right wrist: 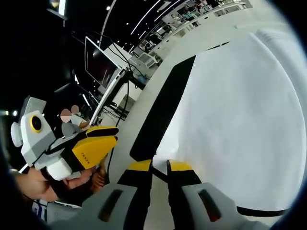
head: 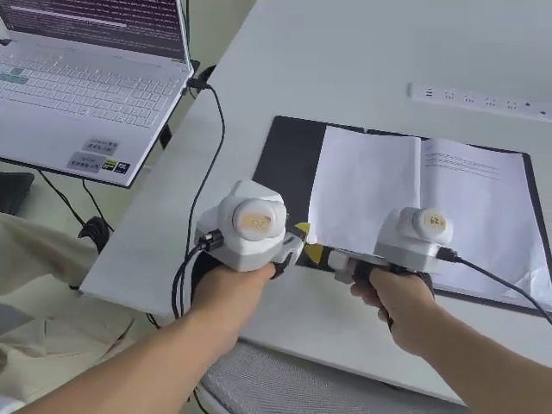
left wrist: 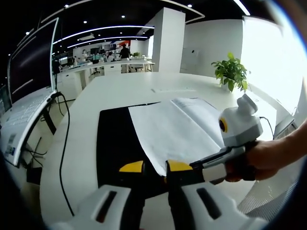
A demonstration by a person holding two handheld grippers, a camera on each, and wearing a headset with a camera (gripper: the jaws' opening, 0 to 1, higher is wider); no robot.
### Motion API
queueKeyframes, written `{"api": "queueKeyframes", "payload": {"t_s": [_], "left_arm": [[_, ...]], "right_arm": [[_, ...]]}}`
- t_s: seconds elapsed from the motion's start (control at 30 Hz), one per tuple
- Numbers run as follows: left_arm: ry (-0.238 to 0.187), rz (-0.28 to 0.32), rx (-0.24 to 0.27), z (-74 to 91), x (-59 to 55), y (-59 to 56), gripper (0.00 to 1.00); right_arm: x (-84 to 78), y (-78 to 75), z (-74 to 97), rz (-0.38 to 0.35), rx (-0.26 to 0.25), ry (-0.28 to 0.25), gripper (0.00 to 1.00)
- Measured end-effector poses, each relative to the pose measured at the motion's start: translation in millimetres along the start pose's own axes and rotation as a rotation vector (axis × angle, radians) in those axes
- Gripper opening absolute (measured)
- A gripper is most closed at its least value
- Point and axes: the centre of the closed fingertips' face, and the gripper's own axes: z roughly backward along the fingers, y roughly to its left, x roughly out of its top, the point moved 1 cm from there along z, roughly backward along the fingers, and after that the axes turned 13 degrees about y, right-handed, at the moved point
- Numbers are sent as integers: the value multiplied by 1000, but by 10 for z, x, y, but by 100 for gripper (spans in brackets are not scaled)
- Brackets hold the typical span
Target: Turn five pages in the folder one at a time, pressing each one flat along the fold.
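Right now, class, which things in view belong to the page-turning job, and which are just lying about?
Job: folder, top page, left gripper, right gripper.
Lying about: laptop, power strip, potted plant.

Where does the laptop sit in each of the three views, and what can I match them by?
Head view: laptop at top left.
Left gripper view: laptop at the left edge.
Right gripper view: laptop upper left of centre.
Shared landmark: black folder cover.
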Motion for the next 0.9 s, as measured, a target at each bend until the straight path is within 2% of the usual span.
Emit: {"api": "queueKeyframes", "payload": {"t_s": [0.13, 0.27, 0.4, 0.57, 0.73, 0.9], "left_arm": [[9, -3, -6, -104, 8, -20, 15], [27, -3, -17, -214, -13, -58, 14], [36, -14, -31, -322, -51, -129, 13], [65, -49, -40, -466, -144, -232, 11], [101, -63, -34, -586, -249, -257, 9], [114, -50, -16, -624, -319, -234, 6]], "right_arm": [[-106, 49, 91, 20, 25, 32, 9], [-146, 25, 301, 61, 16, 19, 9], [-25, -104, 570, 26, 3, -59, 9], [248, -279, 905, -21, -3, -173, 8], [419, -422, 1072, -44, 5, -210, 8], [515, -560, 1125, -95, 31, -223, 6]]}}
